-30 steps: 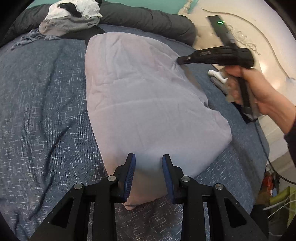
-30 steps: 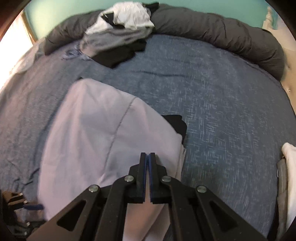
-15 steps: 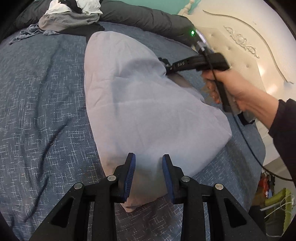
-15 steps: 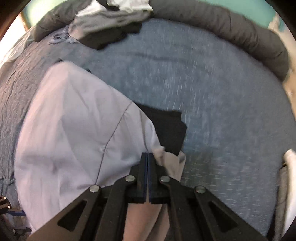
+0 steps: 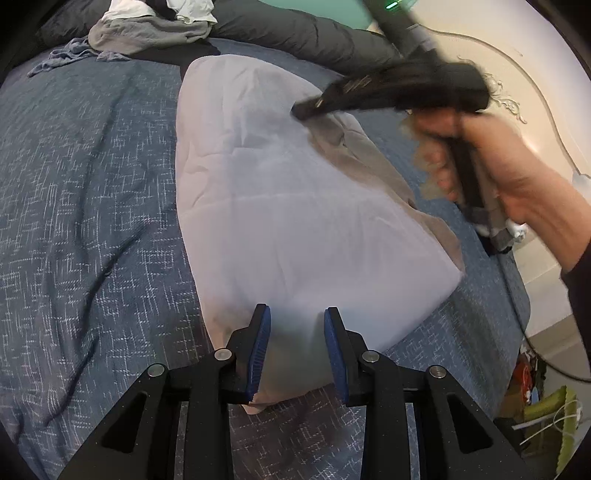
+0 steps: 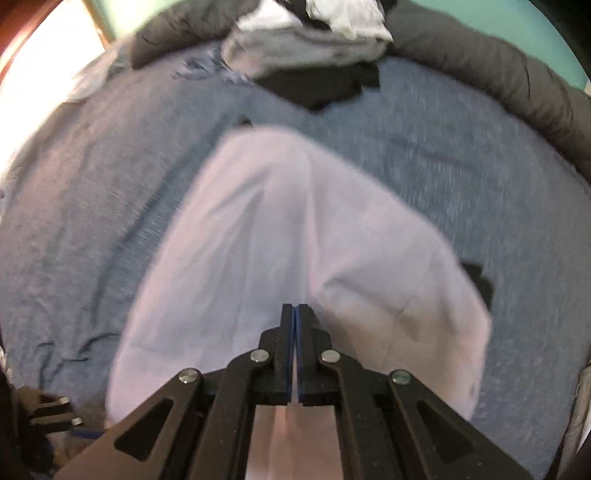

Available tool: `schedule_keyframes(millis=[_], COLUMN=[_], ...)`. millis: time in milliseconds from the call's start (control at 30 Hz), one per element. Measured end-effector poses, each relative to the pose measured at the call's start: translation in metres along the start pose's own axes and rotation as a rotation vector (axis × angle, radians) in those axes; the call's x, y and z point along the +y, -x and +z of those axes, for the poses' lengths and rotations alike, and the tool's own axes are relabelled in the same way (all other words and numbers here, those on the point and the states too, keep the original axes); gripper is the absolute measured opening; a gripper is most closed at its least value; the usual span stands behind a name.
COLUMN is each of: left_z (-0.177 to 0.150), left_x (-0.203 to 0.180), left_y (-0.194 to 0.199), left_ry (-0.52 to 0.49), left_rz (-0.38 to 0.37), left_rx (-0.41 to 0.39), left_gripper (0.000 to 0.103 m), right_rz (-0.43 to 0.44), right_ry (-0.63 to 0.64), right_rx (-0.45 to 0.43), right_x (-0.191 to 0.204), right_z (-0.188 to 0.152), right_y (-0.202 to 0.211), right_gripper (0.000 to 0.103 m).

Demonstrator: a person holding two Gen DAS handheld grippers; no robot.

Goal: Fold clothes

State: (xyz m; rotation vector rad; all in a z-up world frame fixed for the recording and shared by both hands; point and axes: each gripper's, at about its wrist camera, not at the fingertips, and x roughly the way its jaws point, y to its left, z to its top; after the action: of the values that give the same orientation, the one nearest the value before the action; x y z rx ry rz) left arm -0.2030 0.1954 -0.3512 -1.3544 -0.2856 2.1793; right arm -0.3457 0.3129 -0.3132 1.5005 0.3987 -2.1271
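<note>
A pale lilac garment [image 5: 280, 206] lies spread on the blue bedspread [image 5: 85, 206]; it also shows in the right wrist view [image 6: 280, 236]. My left gripper [image 5: 295, 317] is open, its blue-padded fingers over the garment's near edge. My right gripper [image 6: 294, 308] is shut on a fold of the lilac garment, which runs back between its fingers. In the left wrist view the right gripper [image 5: 306, 109] is held by a hand above the garment's far right side, with cloth lifted under it.
A pile of grey, white and black clothes [image 5: 155, 26] lies at the far end of the bed, also in the right wrist view [image 6: 314, 40]. A dark grey rolled duvet [image 6: 498, 70] runs along the back. A cream headboard [image 5: 524, 92] stands right.
My right gripper has carried its fold of the garment leftward over the cloth, covering most of the black item that showed beside it. My left gripper has stayed open in place.
</note>
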Motion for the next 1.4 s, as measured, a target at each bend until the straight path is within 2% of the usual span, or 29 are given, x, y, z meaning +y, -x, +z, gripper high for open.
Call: schedule_keyframes(millis=[100,200,333,467,667,833,1067,1267,1400], left_z=[0.001,0.003,-0.005,-0.003,-0.003,-0.006,-0.015,-0.018,-0.016], left_x=[0.0,0.0,0.006,0.005,0.006,0.002,0.012,0.017,0.023], left_y=[-0.002,-0.002,0.004,0.009,0.014,0.011,0.028,0.02,0.027], left_ry=[0.005,0.009,0.021,0.023,0.028,0.031,0.06,0.059,0.08], left_rz=[0.006,0.005,0.005,0.014,0.048,0.06,0.077,0.091,0.072], left_rx=[0.01,0.012,0.012,0.015,0.033,0.051,0.064,0.08,0.081], left_gripper=[0.032,0.032,0.033,0.033,0.033,0.033,0.033,0.033,0.036], right_rz=[-0.008,0.008,0.046,0.071,0.02,0.001,0.029,0.024,0.066], right_ry=[-0.005,0.0,0.006,0.008,-0.026,-0.082,-0.13,-0.126,-0.18], right_rx=[-0.001,-0.06,-0.111,-0.106,-0.01,0.021,0.021,0.025,-0.04], right_x=[0.002,0.001,-0.002,0.002,-0.013,-0.026,-0.034,-0.034,-0.041], right_z=[-0.005,-0.012,-0.045,-0.083,-0.139,-0.164,-0.172,-0.171,-0.172], right_y=[0.0,0.036,0.091,0.11,0.081,0.066,0.059,0.048,0.069], right_gripper=[0.0,0.0,0.0,0.0,0.0,0.0,0.0,0.0,0.0])
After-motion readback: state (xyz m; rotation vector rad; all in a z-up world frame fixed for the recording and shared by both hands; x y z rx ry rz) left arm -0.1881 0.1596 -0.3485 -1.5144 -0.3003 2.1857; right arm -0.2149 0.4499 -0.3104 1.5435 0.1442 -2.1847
